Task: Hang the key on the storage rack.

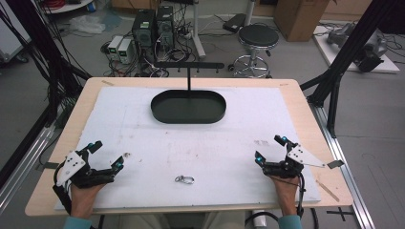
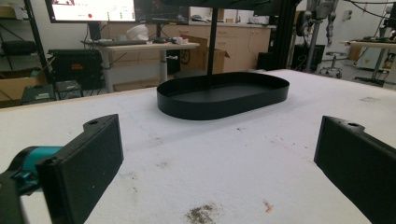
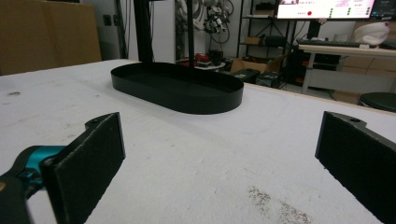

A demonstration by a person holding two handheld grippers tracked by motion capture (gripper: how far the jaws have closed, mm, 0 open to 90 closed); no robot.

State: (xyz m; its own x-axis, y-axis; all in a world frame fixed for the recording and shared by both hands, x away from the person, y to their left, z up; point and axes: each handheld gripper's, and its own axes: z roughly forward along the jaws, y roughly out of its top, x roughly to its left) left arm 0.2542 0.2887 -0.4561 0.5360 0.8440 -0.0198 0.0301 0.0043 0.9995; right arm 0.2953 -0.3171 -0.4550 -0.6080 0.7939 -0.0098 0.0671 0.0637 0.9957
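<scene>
From the high view, the left hand-held gripper (image 1: 106,155) rests near the worktop's (image 1: 296,98) front left corner with its jaws spread wide and nothing between them. The right hand-held gripper (image 1: 270,149) sits near the front right, jaws likewise apart and empty. A small metal clip (image 1: 184,180) lies on the white mat (image 1: 143,129) between the two, toward the front edge, well apart from both; nothing stands in the way of either. A black oval tray (image 1: 188,107) sits at the far middle of the mat, with a thin black stand (image 1: 189,71) rising behind it. Beyond the worktop are computer towers (image 1: 154,26), a round stool (image 1: 258,40) and tangled cables on a grey floor.

In the left gripper view, the jaws frame bare, stained mat, with the tray ahead and desks and a monitor (image 2: 91,9) behind.

In the right gripper view, the jaws stand wide over smudged mat, the tray lies ahead to the left, and a cardboard box (image 3: 46,35) stands at the back.
</scene>
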